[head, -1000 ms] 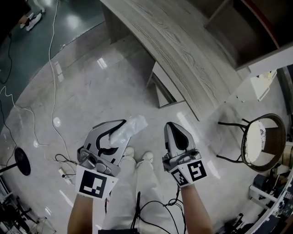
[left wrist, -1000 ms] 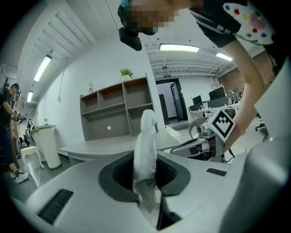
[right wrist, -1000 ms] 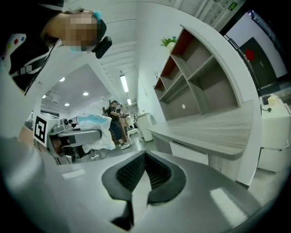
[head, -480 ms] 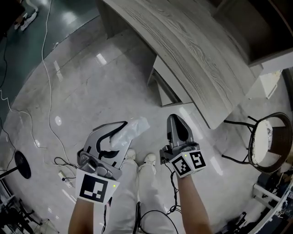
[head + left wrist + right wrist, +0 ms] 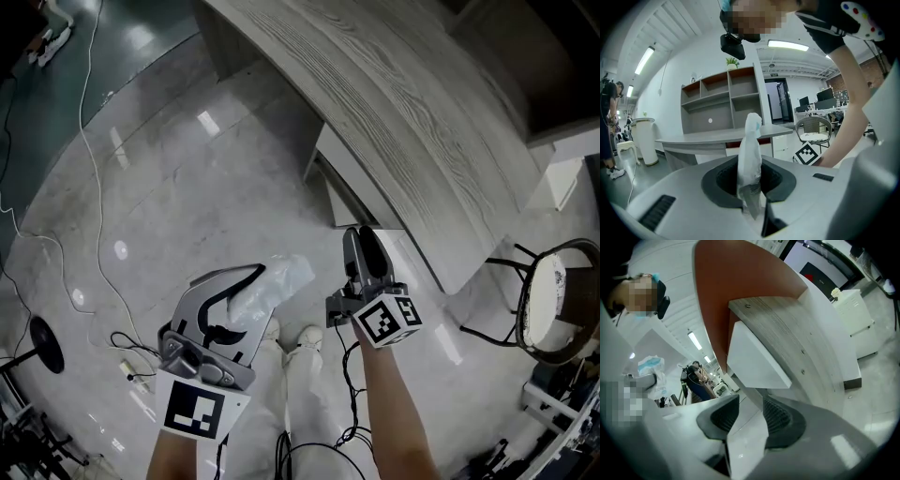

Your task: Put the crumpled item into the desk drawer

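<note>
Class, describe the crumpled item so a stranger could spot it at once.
Find the wood-grain desk, then drop to the left gripper over the floor. Pinched in its jaws is the crumpled item: a whitish, translucent plastic wad, soft among hard grey tools.

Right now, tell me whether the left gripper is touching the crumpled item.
Touching. The left gripper view shows the left gripper with its jaws pressed on both sides of the crumpled item, which sticks up between them.
</note>
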A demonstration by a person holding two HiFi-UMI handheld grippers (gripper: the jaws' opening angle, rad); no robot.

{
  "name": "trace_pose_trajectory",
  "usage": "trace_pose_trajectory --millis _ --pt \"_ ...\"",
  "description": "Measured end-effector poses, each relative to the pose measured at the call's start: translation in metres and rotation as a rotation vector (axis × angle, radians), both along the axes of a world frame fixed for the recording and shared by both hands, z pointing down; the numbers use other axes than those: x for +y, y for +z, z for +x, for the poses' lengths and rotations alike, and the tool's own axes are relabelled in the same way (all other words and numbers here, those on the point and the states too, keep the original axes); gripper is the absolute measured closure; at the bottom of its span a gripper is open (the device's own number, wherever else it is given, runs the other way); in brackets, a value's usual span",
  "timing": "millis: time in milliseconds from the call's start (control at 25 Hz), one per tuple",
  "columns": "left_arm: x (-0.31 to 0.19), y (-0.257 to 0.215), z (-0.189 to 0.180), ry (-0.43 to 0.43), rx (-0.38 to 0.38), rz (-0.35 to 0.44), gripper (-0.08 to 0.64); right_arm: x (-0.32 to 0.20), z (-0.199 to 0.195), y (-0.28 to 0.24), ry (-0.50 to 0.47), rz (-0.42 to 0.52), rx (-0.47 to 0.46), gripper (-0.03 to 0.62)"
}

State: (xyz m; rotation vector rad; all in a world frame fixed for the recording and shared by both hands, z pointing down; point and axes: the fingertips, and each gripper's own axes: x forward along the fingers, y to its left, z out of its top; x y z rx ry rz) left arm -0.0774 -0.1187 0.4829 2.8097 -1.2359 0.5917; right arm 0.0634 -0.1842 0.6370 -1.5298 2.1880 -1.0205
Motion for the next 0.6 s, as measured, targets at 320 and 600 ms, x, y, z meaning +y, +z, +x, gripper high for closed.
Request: trace_pose_trajectory --millis 320,600 --pt "-0.008 0.009 -0.002 0.0 -0.006 -0.019 0.494 -0.026 0.012 0.028 0.08 -0.029 -0.06 0.399" --pt "-0.016 0.016 -0.006 -0.019 0.019 -0.046 0.494 -0.04 0.013 0.028 0.102 0.025 -0.095 0.391"
